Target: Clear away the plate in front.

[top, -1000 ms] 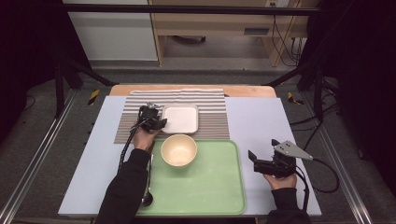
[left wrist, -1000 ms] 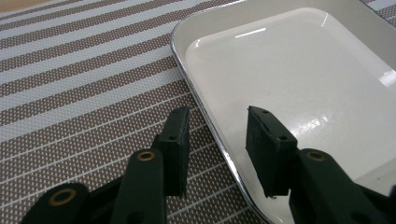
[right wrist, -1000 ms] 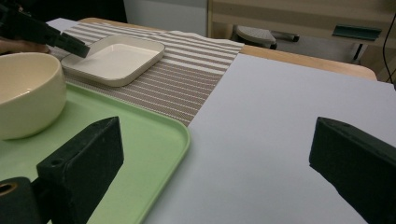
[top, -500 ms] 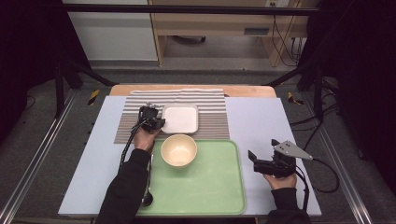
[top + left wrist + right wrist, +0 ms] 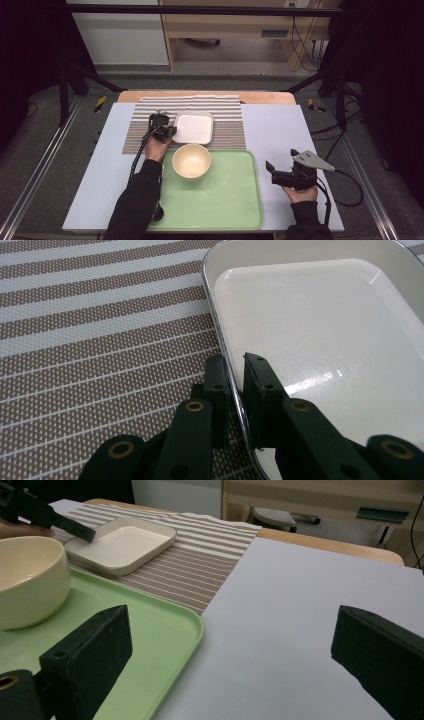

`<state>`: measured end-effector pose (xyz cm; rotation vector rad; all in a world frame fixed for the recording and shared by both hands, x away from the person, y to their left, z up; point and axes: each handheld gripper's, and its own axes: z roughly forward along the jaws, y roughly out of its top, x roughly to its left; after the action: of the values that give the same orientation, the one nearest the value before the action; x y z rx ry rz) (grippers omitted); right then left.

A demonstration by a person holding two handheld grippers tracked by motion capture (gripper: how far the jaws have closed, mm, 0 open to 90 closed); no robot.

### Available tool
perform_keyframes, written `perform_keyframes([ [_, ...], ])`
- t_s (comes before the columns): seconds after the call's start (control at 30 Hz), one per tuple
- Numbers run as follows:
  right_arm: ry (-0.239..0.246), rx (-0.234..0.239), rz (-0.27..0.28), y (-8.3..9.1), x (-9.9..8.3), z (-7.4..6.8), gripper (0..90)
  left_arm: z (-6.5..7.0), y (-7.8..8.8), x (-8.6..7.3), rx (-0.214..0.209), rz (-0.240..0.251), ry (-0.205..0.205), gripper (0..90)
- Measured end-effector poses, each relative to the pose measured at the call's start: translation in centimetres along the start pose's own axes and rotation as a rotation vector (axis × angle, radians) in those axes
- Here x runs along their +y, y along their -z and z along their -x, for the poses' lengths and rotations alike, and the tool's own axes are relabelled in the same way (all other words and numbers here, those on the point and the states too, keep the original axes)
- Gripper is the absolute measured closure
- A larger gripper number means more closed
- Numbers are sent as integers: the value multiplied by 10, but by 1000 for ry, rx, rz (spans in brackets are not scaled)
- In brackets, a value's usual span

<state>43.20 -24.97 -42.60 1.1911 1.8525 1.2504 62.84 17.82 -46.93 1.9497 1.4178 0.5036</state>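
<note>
A white square plate point(image 5: 193, 127) point(image 5: 320, 325) lies on the striped placemat point(image 5: 140, 131). My left gripper point(image 5: 167, 131) point(image 5: 236, 371) is shut on the plate's left rim, one jaw outside the rim and one inside. The same plate point(image 5: 122, 542) appears far off in the right gripper view, with the left gripper's jaw on its edge. A cream bowl point(image 5: 191, 160) point(image 5: 27, 580) stands at the back left corner of the green tray point(image 5: 220, 200) point(image 5: 165, 630). My right gripper point(image 5: 278, 172) point(image 5: 230, 655) is open and empty, low over the pale blue table cover right of the tray.
The striped placemat point(image 5: 100, 330) point(image 5: 200, 565) covers the back middle of the table. The light blue table cover point(image 5: 280, 130) point(image 5: 300, 610) spreads to the right of it. A dark round object point(image 5: 158, 213) sits by the tray's front left edge under the left forearm.
</note>
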Motion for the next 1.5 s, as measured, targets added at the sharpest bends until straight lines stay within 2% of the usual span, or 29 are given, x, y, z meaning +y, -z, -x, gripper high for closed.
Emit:
perform_keyframes([
  [0.43, 3, -1, 3, 0, 0, 1, 33, 3, 15, 7, -18, 82, 22, 870],
  [0.63, 3, 0, 3, 0, 0, 1, 33, 6, 20, 9, -8, 112, 5, 877],
  [0.8, 0, 0, 3, 0, 0, 1, 33, 10, 27, 11, 1, 161, -8, 880],
  [0.9, 3, -1, 4, 0, 0, 1, 33, 12, 31, 12, 26, 181, -31, 881],
  [0.97, 2, 0, 5, 0, 0, 1, 33, 12, 33, 13, 40, 201, -26, 881],
  [1.2, 1, 0, 4, 0, 0, 0, 33, 11, 45, 17, 45, 257, -13, 881],
  [1.5, 2, -1, 5, 1, 0, 0, 33, 7, 69, 23, 40, 327, 11, 881],
])
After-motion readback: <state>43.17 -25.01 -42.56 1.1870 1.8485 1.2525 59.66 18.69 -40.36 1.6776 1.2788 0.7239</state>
